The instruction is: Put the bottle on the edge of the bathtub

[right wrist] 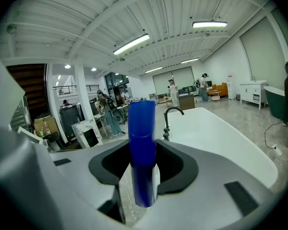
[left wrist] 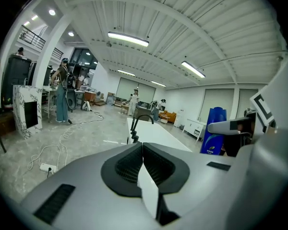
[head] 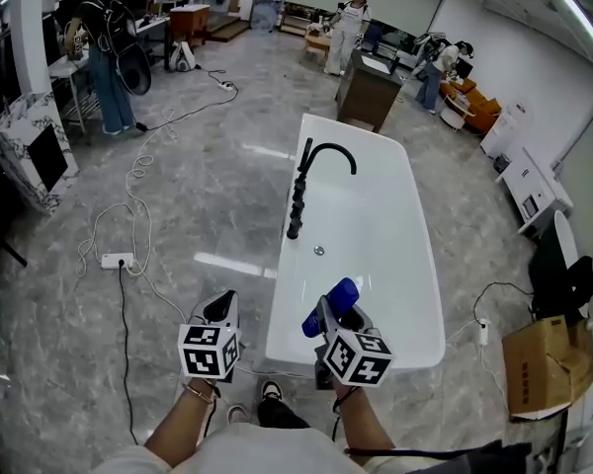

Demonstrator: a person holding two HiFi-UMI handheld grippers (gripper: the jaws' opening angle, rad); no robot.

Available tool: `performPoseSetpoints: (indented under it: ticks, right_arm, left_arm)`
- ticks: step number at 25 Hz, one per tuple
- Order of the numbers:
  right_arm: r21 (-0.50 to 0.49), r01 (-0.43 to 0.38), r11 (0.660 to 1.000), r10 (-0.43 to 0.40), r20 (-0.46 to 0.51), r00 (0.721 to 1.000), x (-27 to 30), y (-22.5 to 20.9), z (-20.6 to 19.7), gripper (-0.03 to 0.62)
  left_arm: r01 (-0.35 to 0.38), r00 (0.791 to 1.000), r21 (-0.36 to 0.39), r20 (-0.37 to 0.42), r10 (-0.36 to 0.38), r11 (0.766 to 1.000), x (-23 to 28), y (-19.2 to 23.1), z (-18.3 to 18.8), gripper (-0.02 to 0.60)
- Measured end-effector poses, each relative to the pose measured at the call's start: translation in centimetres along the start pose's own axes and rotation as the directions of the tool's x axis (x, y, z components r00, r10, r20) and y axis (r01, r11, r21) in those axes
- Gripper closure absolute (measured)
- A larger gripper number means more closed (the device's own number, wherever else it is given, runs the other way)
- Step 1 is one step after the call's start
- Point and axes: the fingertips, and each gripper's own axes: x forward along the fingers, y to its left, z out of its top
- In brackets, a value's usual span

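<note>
- the right claw (head: 328, 316) is nearest, low in the head view just right of centre. its jaws are clamped on the blue bottle (head: 334, 302).
- in the right gripper view the bottle stands straight up between the two pads, and its top rises well above the jaw tips.
- the bottle is off the ground, over the near short end of the white bathtub (head: 416, 227). from the head view i cannot tell whether it touches the rim.
- the left claw (head: 222, 304) sits at 9 o'clock of the right one, over the grey floor (head: 198, 186) just beside the tub's near corner. its jaws are pressed together with nothing between them.
- the bathtub runs from 6 o'clock toward 12 o'clock, and a drain shows in its bottom.
- a black curved faucet (head: 302, 188) stands on the tub's 9 o'clock long side, arching over the basin.
- a white power strip (head: 117, 261) with looping cables lies on the floor at 9 o'clock, well apart from the tub.
- a cardboard box (head: 546, 365) sits at 4 o'clock by the wall.
- a dark wooden cabinet (head: 368, 91) stands just beyond the tub's far end at 12 o'clock.
- a person in jeans (head: 107, 52) stands at 11 o'clock.
</note>
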Motion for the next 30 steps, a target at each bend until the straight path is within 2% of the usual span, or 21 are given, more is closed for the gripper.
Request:
performPoseSetpoints:
  ticks: [4,9,17,30]
  right_arm:
    - [0.061,-0.025,0.998,0.025,-0.008,1.0,0.8,-0.3,-0.3,0.422]
    - [0.084,-0.037,0.996,0.039,-0.033,0.999,2.3,-1.2,-1.4,0.422]
    - [0.089,-0.077,0.993,0.087,-0.114,0.99,5.8,-2.5,-5.1,0.422]
    - [0.1,-0.122,0.987,0.141,-0.216,0.966,11.0,-4.1,-10.1,0.422]
  left_arm:
    - [-0.001,1.0,0.018,-0.024,0.001,1.0,0.9,-0.6,-0.2,0.565]
    - [-0.02,0.997,0.04,-0.071,0.023,0.999,2.0,-0.9,-1.6,0.565]
    - [-0.087,0.987,0.035,-0.132,0.091,0.996,4.1,0.5,-4.0,0.565]
    - [-0.111,0.972,0.02,-0.206,0.113,0.994,8.7,2.0,-9.3,0.565]
